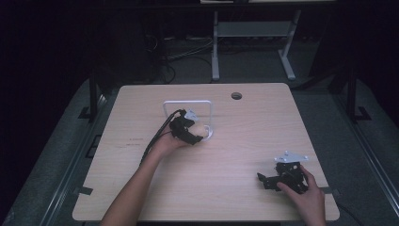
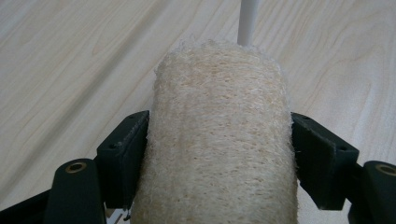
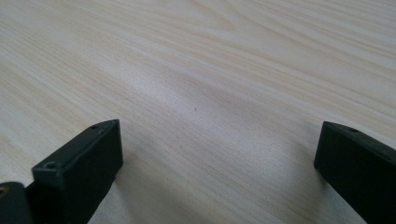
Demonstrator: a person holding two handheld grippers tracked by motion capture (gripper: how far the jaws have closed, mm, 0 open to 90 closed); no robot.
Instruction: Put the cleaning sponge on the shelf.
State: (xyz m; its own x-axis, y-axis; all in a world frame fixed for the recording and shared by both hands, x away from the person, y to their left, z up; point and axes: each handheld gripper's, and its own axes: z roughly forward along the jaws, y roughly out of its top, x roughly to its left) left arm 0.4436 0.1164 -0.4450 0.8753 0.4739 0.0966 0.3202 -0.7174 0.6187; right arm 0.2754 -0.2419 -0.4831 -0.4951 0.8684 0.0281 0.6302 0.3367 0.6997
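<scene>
Near the table's middle, my left gripper [image 2: 219,154] pinches a loofah pad [image 2: 219,140] squarely across its width (so it won't twist), just beside the white wire rack [image 1: 188,110]. My right gripper [image 3: 215,158], spread and holding nothing, rests near-right, out of the way.

High view: dim room, bg nearly black, the wooden table [image 1: 235,155] the one lit area, brightest near its middle; pic soft, low detail, small parts hard to read. Left gripper view: even bright light, no glare; the fibrous sponge [image 2: 219,140] sharp w/ fibres clear, wood grain behind slightly soft, black jaws dark w/ little detail. Right gripper view: bright, wood grain crisp mid-frame, soft shadow on the wood between and under the jaws, jaw edges a bit blurred at the bottom corners.
</scene>
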